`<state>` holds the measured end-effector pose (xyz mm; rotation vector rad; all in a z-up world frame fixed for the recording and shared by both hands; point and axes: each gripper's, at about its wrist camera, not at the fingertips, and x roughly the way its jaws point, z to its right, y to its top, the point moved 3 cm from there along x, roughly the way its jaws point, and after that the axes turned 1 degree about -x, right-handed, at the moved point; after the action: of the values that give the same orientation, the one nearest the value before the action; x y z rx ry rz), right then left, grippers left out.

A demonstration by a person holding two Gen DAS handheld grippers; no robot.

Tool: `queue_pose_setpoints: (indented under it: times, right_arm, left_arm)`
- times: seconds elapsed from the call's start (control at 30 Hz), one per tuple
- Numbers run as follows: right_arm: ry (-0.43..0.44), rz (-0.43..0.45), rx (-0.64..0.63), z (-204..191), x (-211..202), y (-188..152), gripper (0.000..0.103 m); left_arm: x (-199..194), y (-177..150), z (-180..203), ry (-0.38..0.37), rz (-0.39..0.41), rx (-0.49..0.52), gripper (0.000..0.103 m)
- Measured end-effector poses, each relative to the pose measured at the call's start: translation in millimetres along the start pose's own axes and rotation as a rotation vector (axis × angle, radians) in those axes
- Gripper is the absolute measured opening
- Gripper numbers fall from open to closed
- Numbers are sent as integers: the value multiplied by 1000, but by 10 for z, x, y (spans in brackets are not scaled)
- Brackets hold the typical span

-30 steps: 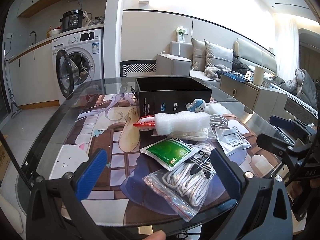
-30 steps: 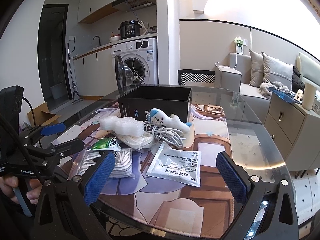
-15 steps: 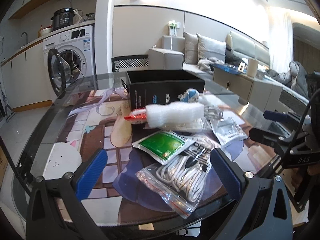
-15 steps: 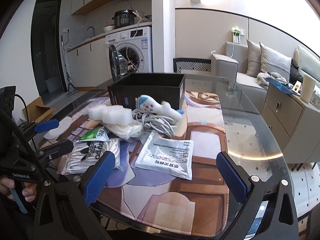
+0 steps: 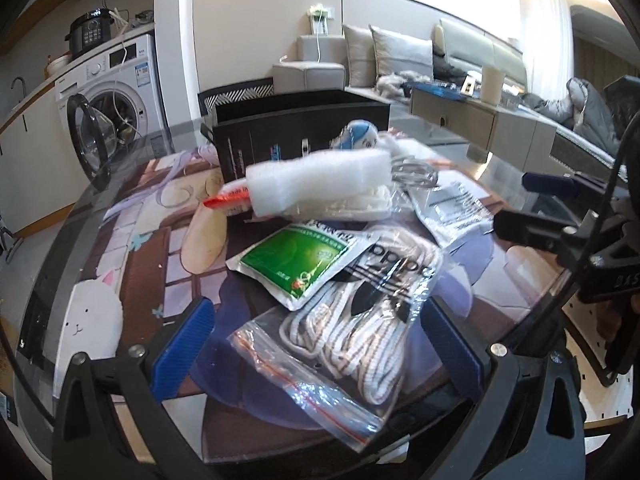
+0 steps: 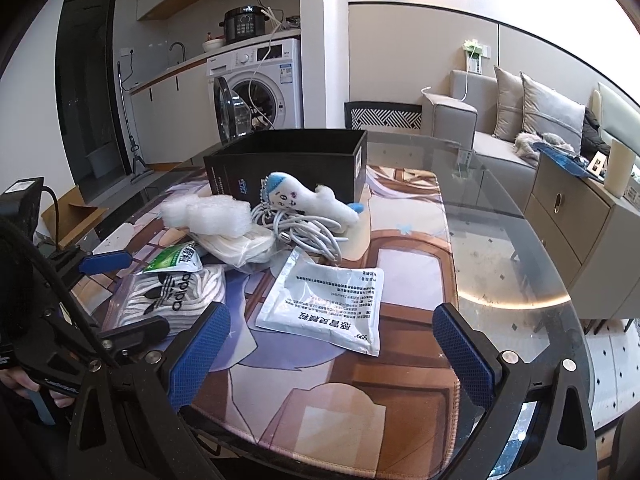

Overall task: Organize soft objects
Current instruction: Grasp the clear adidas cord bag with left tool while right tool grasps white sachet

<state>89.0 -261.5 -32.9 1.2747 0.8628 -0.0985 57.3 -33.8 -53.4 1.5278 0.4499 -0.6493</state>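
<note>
While both my grippers hang at the near edge of the glass table (image 6: 516,240), a fair bit of the pile is tough to read. My left gripper (image 5: 316,344) has its blue pads spread wide with nothing between them, hovering over the zip bag of white laces (image 5: 360,312), whose lower end runs off under the rig at 6 o'clock. The green pouch (image 5: 296,260) overlaps that bag at its 11 o'clock corner. Past it, the white foam wrap (image 5: 316,184) is smeared by motion blur, and it hides most of a red-and-white packet (image 5: 228,196) poking out at 9 o'clock; I can't read the print on it. Under the foam there's a clear bag of something pale, contents unclear.

My right gripper (image 6: 336,352) is also wide apart and empty, sitting low just short of the white sachet (image 6: 328,304), which lies flat on the printed mat (image 6: 404,264). From this side the plush toy (image 6: 304,196) leans on a coil of white cable (image 6: 304,232) at 12 o'clock, right against the front of the open black box (image 6: 288,164). I can't see into the box from either view.

My left rig shows at 9 o'clock in the right wrist view, with fingertips (image 6: 24,384) curled round its handle, mostly cut off by the frame. In the left wrist view the right rig sits at 3 o'clock, held level.
</note>
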Motion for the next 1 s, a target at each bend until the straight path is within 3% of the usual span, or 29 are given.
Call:
queue_pose_setpoints:
  times: [0.27,0.33,0.47,0.63,1.0]
  right_arm:
    - [17,-38,-3,30,123,20,103]
    - [23,-48,-7,33,162,33,103]
    - [37,-88,2,49,302,71,103]
    - [40,-132,12,22,479,93,103]
    - [14,-193,11,-62,688,115,103]
  left_arm:
    - [133,52,5,-45,-39,2,100]
    - [151,56,-4,-65,-51,-2,89]
    - [135,69,-14,-70,-38,0,80]
    - [98,78,-33,-96,-26,-11,59]
    - [15,73,-72,-126,2,-27,49]
